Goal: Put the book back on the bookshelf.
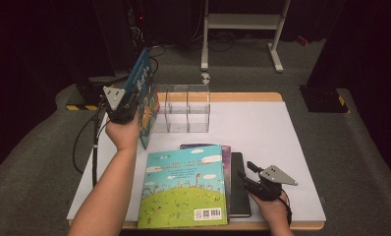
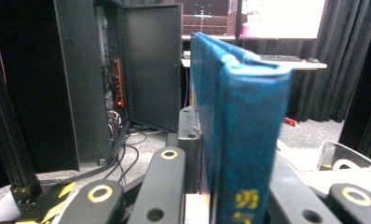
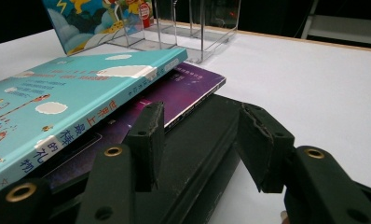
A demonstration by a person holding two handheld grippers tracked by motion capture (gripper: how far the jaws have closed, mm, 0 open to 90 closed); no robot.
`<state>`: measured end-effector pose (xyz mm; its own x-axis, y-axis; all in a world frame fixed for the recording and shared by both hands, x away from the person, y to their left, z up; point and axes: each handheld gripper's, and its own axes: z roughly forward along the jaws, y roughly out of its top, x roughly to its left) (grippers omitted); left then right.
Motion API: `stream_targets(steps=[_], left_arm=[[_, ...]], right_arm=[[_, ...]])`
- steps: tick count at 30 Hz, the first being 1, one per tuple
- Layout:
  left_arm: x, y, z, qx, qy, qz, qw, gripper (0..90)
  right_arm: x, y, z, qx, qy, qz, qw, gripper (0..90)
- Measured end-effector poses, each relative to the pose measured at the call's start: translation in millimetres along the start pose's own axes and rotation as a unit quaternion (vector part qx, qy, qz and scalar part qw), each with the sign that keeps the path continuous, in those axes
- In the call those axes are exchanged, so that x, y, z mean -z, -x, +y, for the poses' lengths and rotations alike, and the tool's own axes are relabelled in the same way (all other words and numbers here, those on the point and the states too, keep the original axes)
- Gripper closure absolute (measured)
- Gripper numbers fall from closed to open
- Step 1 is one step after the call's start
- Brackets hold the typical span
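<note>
Four books: you have three stacked near your edge of the table (image 1: 282, 128) and one lifted in your left gripper (image 1: 121, 105).
Stack, top: your turquoise picture book (image 1: 183, 189) lies flat and face up, nearest you.
Stack, middle: your purple book (image 3: 193, 88) shows under it, along its far and right edges.
Stack, bottom: your black book (image 1: 238, 189) sticks out on the right side.
Right gripper: your right gripper (image 1: 255, 178) rests low at the black book's right edge. In the right gripper view its jaws stand partly apart, one over the book's cover and one past its edge. Whether the pads press on it you cannot tell.
Left gripper: your jaws are clenched on the blue book (image 1: 143, 96), which stands upright on edge, raised above the table's left side.
One container: your clear organizer (image 1: 183, 110) sits beyond the stack, just right of the blue book. Its compartments hold nothing.
</note>
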<state>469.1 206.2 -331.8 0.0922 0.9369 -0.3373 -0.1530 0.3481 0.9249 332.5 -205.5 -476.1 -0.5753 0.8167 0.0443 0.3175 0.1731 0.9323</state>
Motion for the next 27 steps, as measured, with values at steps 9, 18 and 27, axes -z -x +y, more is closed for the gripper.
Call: stream_targets(steps=[9, 18, 27], left_arm=[[-2.3, -4.4, -0.1, 0.007, -0.013, -0.005, 0.9999, 64.2], [-0.5, -4.9, -4.6, 0.007, -0.036, -0.017, 0.9992, 47.1], [6.3, -11.9, -3.5, 0.022, -0.048, -0.029, 0.9982, 27.4]], right_arm=[[-0.4, -0.8, 0.0, 0.000, -0.001, 0.000, 1.0000, 51.4], [-1.4, -0.9, -0.3, 0.002, -0.002, 0.000, 1.0000, 51.3], [-2.4, -2.4, -0.6, 0.003, -0.005, 0.000, 1.0000, 51.3]])
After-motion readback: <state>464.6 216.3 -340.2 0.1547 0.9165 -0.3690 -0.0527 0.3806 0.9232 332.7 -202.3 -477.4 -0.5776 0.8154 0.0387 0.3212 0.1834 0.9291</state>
